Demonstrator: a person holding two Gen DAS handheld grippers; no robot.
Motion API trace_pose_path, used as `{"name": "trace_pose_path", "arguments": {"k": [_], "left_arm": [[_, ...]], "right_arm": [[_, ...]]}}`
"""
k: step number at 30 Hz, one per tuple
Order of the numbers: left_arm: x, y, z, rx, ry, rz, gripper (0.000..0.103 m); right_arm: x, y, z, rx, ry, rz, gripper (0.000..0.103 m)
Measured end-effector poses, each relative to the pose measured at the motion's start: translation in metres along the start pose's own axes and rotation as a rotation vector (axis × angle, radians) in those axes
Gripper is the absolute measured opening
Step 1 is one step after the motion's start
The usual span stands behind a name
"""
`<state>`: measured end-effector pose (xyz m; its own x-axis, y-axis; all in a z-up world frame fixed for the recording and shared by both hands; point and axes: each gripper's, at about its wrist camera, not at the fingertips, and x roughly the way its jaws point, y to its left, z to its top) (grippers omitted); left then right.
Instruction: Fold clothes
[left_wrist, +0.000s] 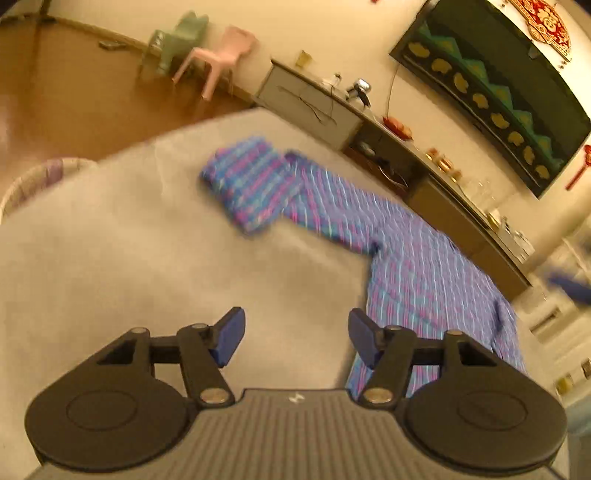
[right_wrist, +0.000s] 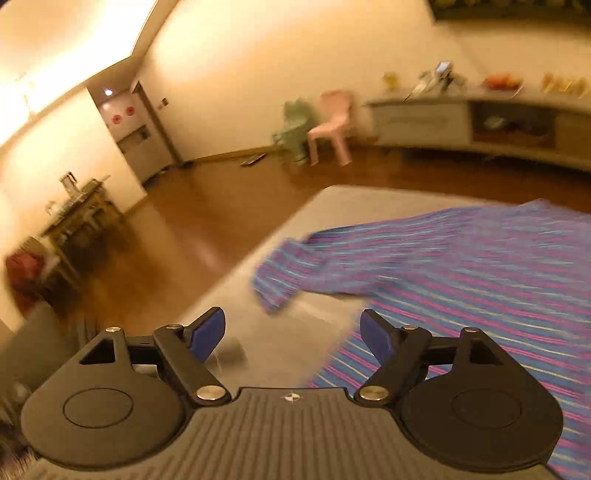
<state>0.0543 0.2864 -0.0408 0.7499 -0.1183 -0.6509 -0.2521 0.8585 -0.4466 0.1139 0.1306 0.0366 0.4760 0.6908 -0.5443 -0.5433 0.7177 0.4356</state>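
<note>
A blue shirt with pink and white stripes (left_wrist: 424, 266) lies spread on a grey-covered table (left_wrist: 110, 258). One sleeve runs toward the far side and ends folded back on itself (left_wrist: 251, 184). My left gripper (left_wrist: 295, 336) is open and empty above the bare cloth, just left of the shirt's body. In the right wrist view the shirt (right_wrist: 480, 280) fills the right side, with a sleeve end (right_wrist: 280, 280) pointing left. My right gripper (right_wrist: 293, 334) is open and empty above the table, at the shirt's edge. Both views are motion-blurred.
A woven basket (left_wrist: 33, 184) sits at the table's left edge. A small dark object (right_wrist: 231, 354) lies on the table near my right gripper. Beyond are wooden floor, a pink chair (left_wrist: 218, 59), a green chair (left_wrist: 177, 37) and a long sideboard (left_wrist: 424, 166).
</note>
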Motion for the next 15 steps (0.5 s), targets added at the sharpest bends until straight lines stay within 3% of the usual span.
{"name": "trace_pose_path", "arguments": {"k": [3, 6, 9, 15], "left_arm": [[0.002, 0.017, -0.001, -0.026, -0.001, 0.036, 0.061], [-0.002, 0.028, 0.008, -0.084, -0.001, -0.027, 0.062], [-0.005, 0.027, 0.010, -0.056, -0.014, -0.055, 0.063], [-0.001, 0.028, 0.003, -0.028, -0.007, -0.062, 0.064]], "right_arm": [[0.090, 0.000, 0.017, 0.091, 0.065, 0.021, 0.082], [0.162, 0.000, 0.029, 0.111, 0.085, -0.032, 0.081], [0.209, -0.006, 0.039, 0.105, 0.072, -0.099, 0.081], [0.281, -0.023, 0.049, 0.009, 0.101, -0.130, 0.081]]}}
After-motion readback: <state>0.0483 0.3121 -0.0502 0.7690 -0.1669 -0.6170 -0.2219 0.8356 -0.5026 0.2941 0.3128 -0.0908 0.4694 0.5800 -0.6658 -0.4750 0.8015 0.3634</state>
